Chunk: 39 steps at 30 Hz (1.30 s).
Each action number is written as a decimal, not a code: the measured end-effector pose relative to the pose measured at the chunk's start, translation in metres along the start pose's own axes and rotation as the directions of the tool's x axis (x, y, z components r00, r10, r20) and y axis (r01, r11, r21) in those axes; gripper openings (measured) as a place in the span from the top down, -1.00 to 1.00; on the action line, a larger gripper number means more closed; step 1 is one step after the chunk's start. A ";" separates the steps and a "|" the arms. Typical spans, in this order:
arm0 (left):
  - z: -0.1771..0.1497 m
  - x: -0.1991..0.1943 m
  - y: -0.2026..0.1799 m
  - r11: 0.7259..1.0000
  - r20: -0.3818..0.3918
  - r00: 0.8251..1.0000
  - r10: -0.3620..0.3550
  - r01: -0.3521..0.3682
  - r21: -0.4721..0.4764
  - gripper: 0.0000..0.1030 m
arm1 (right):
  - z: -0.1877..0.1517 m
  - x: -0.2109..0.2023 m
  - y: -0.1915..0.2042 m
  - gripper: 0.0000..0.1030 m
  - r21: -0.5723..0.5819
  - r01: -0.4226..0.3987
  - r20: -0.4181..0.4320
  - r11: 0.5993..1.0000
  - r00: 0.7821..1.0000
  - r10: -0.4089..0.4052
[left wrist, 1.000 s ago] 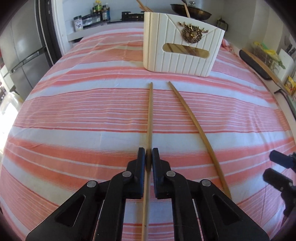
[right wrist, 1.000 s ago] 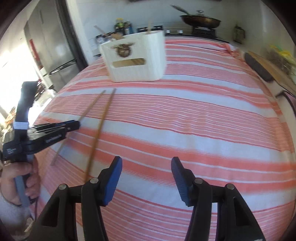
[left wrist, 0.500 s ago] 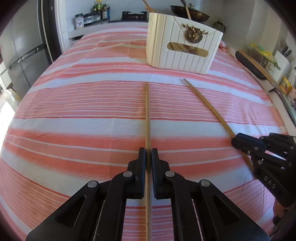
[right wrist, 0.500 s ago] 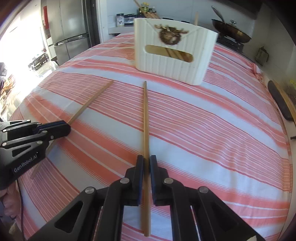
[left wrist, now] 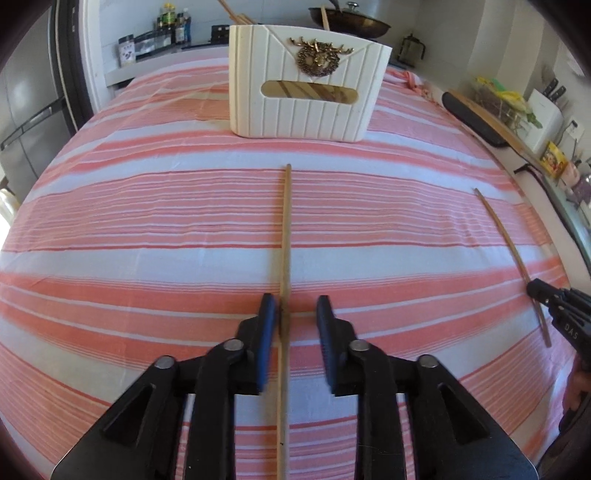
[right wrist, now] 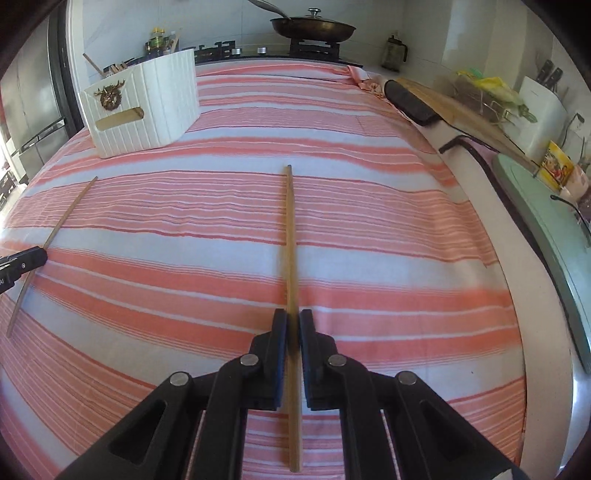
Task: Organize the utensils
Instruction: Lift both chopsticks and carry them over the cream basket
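Note:
A long wooden chopstick [left wrist: 285, 236] runs between the fingers of my left gripper [left wrist: 295, 302]. Its jaws are opening; the stick lies close to the left pad and is not pinched. My right gripper [right wrist: 293, 317] is shut on a second chopstick [right wrist: 290, 240], which points away from me. That gripper [left wrist: 535, 291] also shows at the right edge of the left wrist view with its chopstick [left wrist: 511, 251]. A white ribbed utensil box [left wrist: 306, 103] with a brass stag emblem stands at the back and holds wooden utensils. In the right wrist view the box [right wrist: 147, 107] is far left.
A pink and white striped cloth [left wrist: 147, 221] covers the table. A stove with a lidded pan [right wrist: 314, 27] sits behind it. A black-handled wooden board [right wrist: 461, 110], a knife block [right wrist: 543, 110] and a pale green lid [right wrist: 543, 206] line the right side. A fridge [left wrist: 26, 110] stands left.
My left gripper's jaws have parted off its chopstick. My right gripper, open a second ago, closed on the second chopstick and carried it to the right, away from the first.

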<state>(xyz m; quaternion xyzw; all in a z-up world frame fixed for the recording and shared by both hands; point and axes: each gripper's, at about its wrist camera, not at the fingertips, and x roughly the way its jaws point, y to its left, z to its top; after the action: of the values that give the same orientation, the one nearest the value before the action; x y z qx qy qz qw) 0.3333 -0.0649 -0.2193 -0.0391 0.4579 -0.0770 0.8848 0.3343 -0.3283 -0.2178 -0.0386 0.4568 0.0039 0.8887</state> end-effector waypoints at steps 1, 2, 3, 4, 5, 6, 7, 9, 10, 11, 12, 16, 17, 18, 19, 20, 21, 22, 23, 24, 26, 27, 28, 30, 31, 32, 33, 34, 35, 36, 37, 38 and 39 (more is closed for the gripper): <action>0.000 -0.001 0.000 1.000 -0.006 1.000 -0.010 0.010 0.007 -0.39 | -0.002 -0.002 -0.004 0.67 0.010 -0.012 0.001 1.000 1.000 0.012; -0.001 -0.002 0.001 1.000 -0.013 1.000 -0.002 0.002 0.017 -0.63 | -0.004 -0.004 -0.007 0.24 0.019 -0.023 0.000 1.000 1.000 0.023; -0.002 -0.004 0.002 0.999 -0.016 1.000 0.010 -0.010 0.031 -0.85 | -0.005 -0.008 -0.010 0.02 0.029 -0.038 0.005 0.999 0.999 0.038; -0.003 -0.005 0.004 0.999 -0.023 1.000 0.014 -0.013 0.052 -0.85 | -0.007 -0.012 -0.015 -0.17 0.039 -0.056 0.017 0.998 0.998 0.056; -0.003 -0.004 0.007 0.997 -0.048 0.999 0.017 -0.014 0.071 -0.85 | -0.008 -0.014 -0.018 -0.17 0.046 -0.077 0.023 0.996 0.997 0.076; -0.003 -0.002 0.011 0.997 -0.079 0.997 0.017 -0.011 0.081 -0.85 | -0.008 -0.014 -0.022 -0.17 0.050 -0.100 0.011 0.994 0.995 0.099; -0.003 -0.001 0.016 0.996 -0.106 0.994 0.017 -0.007 0.090 -0.85 | -0.009 -0.013 -0.024 -0.17 0.052 -0.124 -0.013 0.991 0.992 0.125; 0.000 -0.001 0.022 0.994 -0.130 0.991 0.026 -0.012 0.111 -0.86 | -0.013 -0.010 -0.028 -0.16 0.043 -0.157 -0.067 0.987 0.985 0.160; 0.003 0.001 0.025 0.993 -0.152 0.988 0.029 -0.011 0.116 -0.86 | -0.014 -0.011 -0.028 -0.16 0.025 -0.162 -0.079 0.987 0.983 0.163; 0.006 0.003 0.028 0.993 -0.170 0.985 0.028 -0.007 0.120 -0.87 | -0.013 -0.010 -0.028 -0.16 -0.001 -0.165 -0.096 0.986 0.982 0.164; 0.010 0.007 0.028 0.991 -0.184 0.982 0.031 -0.007 0.132 -0.87 | -0.011 -0.009 -0.026 -0.16 -0.029 -0.169 -0.121 0.985 0.979 0.164; 0.034 0.026 0.023 0.985 -0.218 0.975 0.043 -0.005 0.174 -0.87 | 0.006 0.003 -0.018 -0.16 -0.120 -0.181 -0.197 0.976 0.968 0.155; 0.041 0.032 0.021 0.984 -0.222 0.974 0.045 -0.004 0.180 -0.87 | 0.013 0.009 -0.016 -0.18 -0.128 -0.185 -0.209 0.974 0.965 0.156; 0.049 0.037 0.019 0.983 -0.227 0.973 0.040 0.003 0.183 -0.86 | 0.021 0.015 -0.015 -0.19 -0.130 -0.192 -0.217 0.973 0.963 0.162; 0.057 0.043 0.017 0.983 -0.238 0.971 0.033 0.011 0.183 -0.84 | 0.030 0.021 -0.013 -0.19 -0.127 -0.196 -0.220 0.972 0.961 0.165; 0.064 0.048 0.014 0.983 -0.242 0.970 0.035 0.011 0.186 -0.81 | 0.041 0.027 -0.012 -0.15 -0.121 -0.196 -0.220 0.973 0.961 0.166; 0.071 0.051 0.012 0.981 -0.240 0.970 0.043 0.003 0.192 -0.69 | 0.051 0.034 -0.012 -0.15 -0.110 -0.198 -0.222 0.974 0.960 0.170; 0.077 0.055 0.009 0.980 -0.239 0.970 0.049 -0.001 0.197 -0.55 | 0.063 0.042 -0.011 -0.10 -0.098 -0.197 -0.222 0.975 0.960 0.172; 0.083 0.058 0.007 0.981 -0.239 0.970 0.047 0.000 0.196 -0.50 | 0.074 0.049 -0.010 0.02 -0.087 -0.192 -0.217 0.978 0.961 0.169; 0.088 0.060 0.005 0.981 -0.235 0.971 0.046 0.000 0.192 -0.38 | 0.085 0.056 -0.009 0.08 -0.078 -0.180 -0.208 0.981 0.965 0.161; 0.095 0.064 0.002 0.982 -0.215 0.975 0.054 -0.012 0.190 -0.12 | 0.105 0.071 -0.008 0.39 -0.056 -0.161 -0.194 0.985 0.970 0.147; 0.096 0.064 0.001 0.982 -0.202 0.978 0.051 -0.012 0.186 0.09 | 0.112 0.077 -0.007 0.50 -0.044 -0.147 -0.184 0.988 0.973 0.136; 0.097 0.064 0.000 0.984 -0.188 0.981 0.045 -0.011 0.181 0.42 | 0.119 0.082 -0.008 0.78 -0.031 -0.129 -0.171 0.991 0.978 0.122; 0.097 0.063 0.000 0.987 -0.172 0.985 0.032 -0.003 0.162 0.88 | 0.126 0.088 -0.010 0.89 0.012 -0.134 -0.163 0.991 0.977 0.134; 0.096 0.061 0.001 0.989 -0.167 0.986 0.023 0.002 0.148 0.91 | 0.127 0.089 -0.012 0.89 0.032 -0.148 -0.157 0.989 0.976 0.151; 0.095 0.058 0.002 0.991 -0.157 0.987 0.020 0.002 0.136 0.91 | 0.127 0.087 -0.012 0.89 0.043 -0.162 -0.151 0.986 0.974 0.167; 0.093 0.051 0.005 0.992 -0.141 0.990 0.015 0.004 0.130 0.92 | 0.127 0.083 -0.011 0.89 0.050 -0.180 -0.135 0.982 0.973 0.185; 0.094 0.041 0.007 0.992 -0.115 0.993 0.004 0.010 0.126 0.92 | 0.126 0.073 -0.011 0.89 0.054 -0.201 -0.107 0.978 0.973 0.206; 0.095 0.027 0.012 0.992 -0.087 0.996 -0.011 0.022 0.123 0.92 | 0.125 0.059 -0.012 0.89 0.054 -0.228 -0.070 0.972 0.970 0.231; 0.096 0.010 0.012 0.992 -0.054 0.998 -0.033 0.039 0.120 0.92 | 0.126 0.043 -0.012 0.89 0.047 -0.254 -0.029 0.966 0.966 0.255; 0.096 -0.007 0.013 0.991 -0.022 0.998 -0.056 0.058 0.119 0.92 | 0.126 0.023 -0.010 0.89 0.031 -0.277 0.017 0.960 0.961 0.277; 0.096 -0.026 0.013 0.990 0.010 0.997 -0.080 0.078 0.120 0.92 | 0.124 0.000 -0.009 0.89 0.010 -0.299 0.066 0.954 0.952 0.298; 0.096 -0.043 0.012 0.988 0.041 0.994 -0.103 0.097 0.124 0.92 | 0.121 -0.023 -0.009 0.89 -0.013 -0.319 0.110 0.948 0.942 0.318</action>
<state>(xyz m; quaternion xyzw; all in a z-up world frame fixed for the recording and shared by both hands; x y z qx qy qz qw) 0.3886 -0.0453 -0.1305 -0.0097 0.4286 -0.1480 0.8912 0.4199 -0.3281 -0.1282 0.0382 0.4070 0.1485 0.9004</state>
